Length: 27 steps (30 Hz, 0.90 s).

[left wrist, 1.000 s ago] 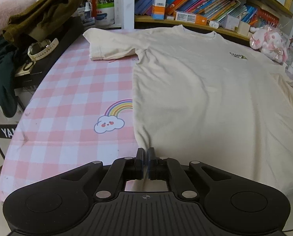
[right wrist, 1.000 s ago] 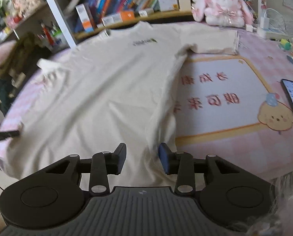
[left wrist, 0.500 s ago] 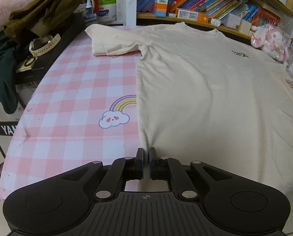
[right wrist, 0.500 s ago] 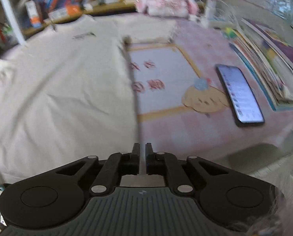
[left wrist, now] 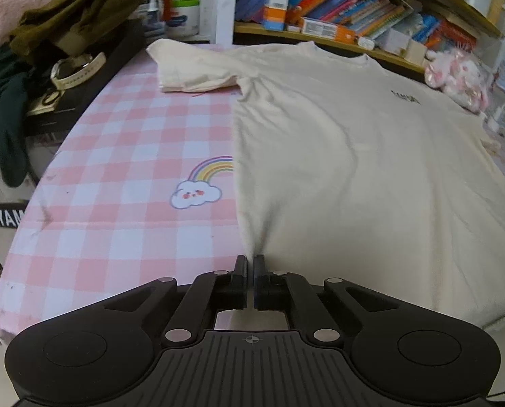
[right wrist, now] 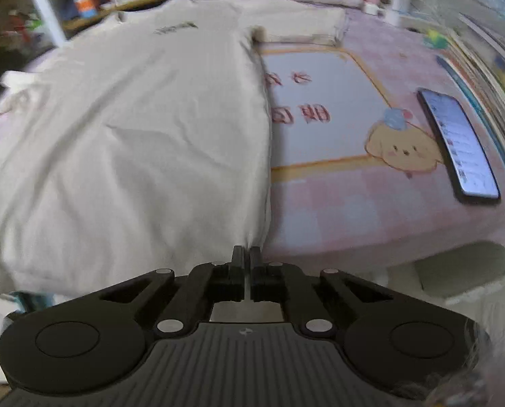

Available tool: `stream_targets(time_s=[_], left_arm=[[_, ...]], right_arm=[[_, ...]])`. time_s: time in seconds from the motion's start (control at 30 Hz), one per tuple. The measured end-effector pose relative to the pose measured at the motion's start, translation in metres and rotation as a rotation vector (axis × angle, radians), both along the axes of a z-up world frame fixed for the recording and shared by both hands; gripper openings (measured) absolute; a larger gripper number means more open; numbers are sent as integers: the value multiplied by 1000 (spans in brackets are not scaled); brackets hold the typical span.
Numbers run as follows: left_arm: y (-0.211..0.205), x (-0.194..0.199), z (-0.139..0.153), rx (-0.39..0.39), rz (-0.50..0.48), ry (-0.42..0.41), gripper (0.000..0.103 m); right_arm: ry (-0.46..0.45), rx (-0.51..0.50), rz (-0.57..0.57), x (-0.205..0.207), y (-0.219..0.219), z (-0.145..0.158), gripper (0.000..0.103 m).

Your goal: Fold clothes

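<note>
Spread flat on the table (left wrist: pixel 117 156), unfolded — T-shirt (left wrist: pixel 354 169) hem corners pinched in left gripper (left wrist: pixel 249 264) and right gripper (right wrist: pixel 246 256) at the near edge; every fold ahead.

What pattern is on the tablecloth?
Pink-and-white checks on the tablecloth, clearest in the left wrist view.

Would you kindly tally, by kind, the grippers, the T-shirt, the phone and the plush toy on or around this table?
Grippers: 2, left gripper and right gripper, each shut on a bottom corner of the T-shirt
T-shirt: 1, cream
Phone: 1
Plush toy: 1, pink
Total: 5
</note>
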<state>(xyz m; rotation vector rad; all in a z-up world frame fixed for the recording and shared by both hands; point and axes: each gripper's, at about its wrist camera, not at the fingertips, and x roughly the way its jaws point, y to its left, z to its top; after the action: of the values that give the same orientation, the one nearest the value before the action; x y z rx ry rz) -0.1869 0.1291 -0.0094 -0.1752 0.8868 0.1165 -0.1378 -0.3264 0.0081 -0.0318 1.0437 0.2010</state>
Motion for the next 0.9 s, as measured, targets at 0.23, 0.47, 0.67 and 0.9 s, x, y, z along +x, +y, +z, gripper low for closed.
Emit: stream_targets(time_s=[0.23,0.47,0.67,0.9], left_arm=[[-3,2,-2,4,-20,3,2],[-2,1,-1,8,-1,3,2],[-5,2,-2,12,-14,5,2],[-5,3,-1,6,-30,7,2]], right_arm=[[-31,-63,0,6,-12,10,3],[27,-69,-29,7,-9,-12,3],[6,-83,-59,7,-10,-10,3],[0,-87,-72,8,-10,-10,4]])
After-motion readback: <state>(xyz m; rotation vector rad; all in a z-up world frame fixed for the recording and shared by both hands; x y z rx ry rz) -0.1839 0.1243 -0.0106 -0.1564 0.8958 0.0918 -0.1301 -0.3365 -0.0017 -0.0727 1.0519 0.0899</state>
